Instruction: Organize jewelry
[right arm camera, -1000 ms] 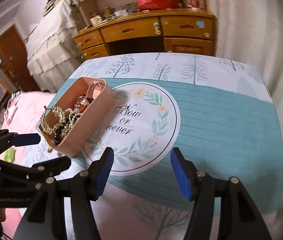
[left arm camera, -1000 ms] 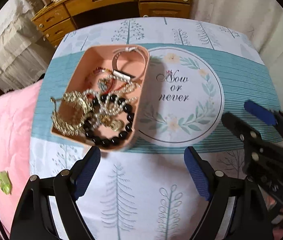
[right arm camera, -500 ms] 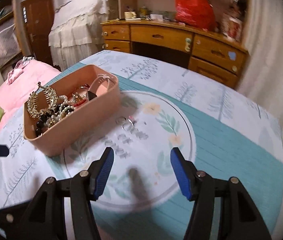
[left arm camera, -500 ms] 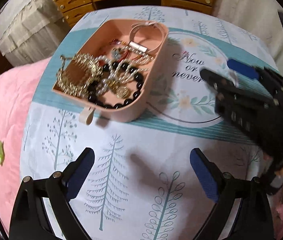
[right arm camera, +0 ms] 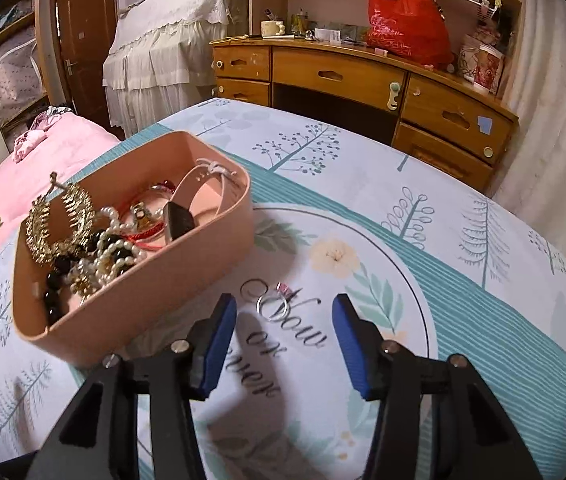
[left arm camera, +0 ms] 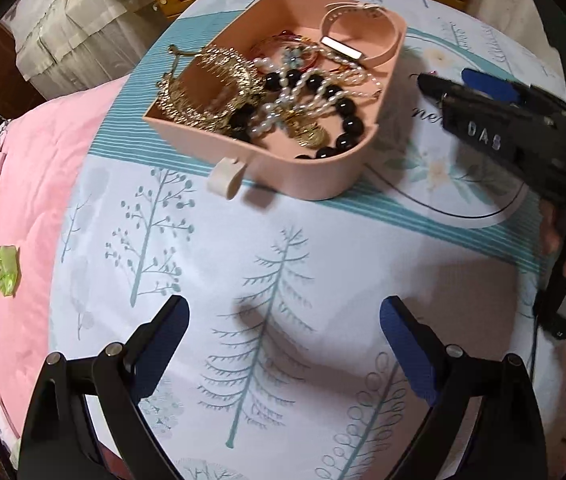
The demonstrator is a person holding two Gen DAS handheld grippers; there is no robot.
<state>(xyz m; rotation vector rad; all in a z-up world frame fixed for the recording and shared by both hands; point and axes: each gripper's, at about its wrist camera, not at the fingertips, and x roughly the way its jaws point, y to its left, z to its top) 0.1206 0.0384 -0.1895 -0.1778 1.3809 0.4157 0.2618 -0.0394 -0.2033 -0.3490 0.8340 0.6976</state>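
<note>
The pink tray [right arm camera: 135, 304] of tangled jewelry sits near the counter's [left arm camera: 283, 280] left edge, beside the bed. The silver ring [right arm camera: 272, 307] lies on bare cloth just ahead of the right tongs [right arm camera: 283, 340], which are closing with nothing between them. The left tongs [left arm camera: 283, 344] are spread wide over empty cloth. The counter's near edge is cut off.

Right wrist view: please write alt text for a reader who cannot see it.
The right gripper, jaws closing with nothing yet gripped, hovers over a silver ring lying on the printed tablecloth. To its left stands a pink tray heaped with pearl, black-bead and gold jewelry; a wooden desk is behind.
</note>
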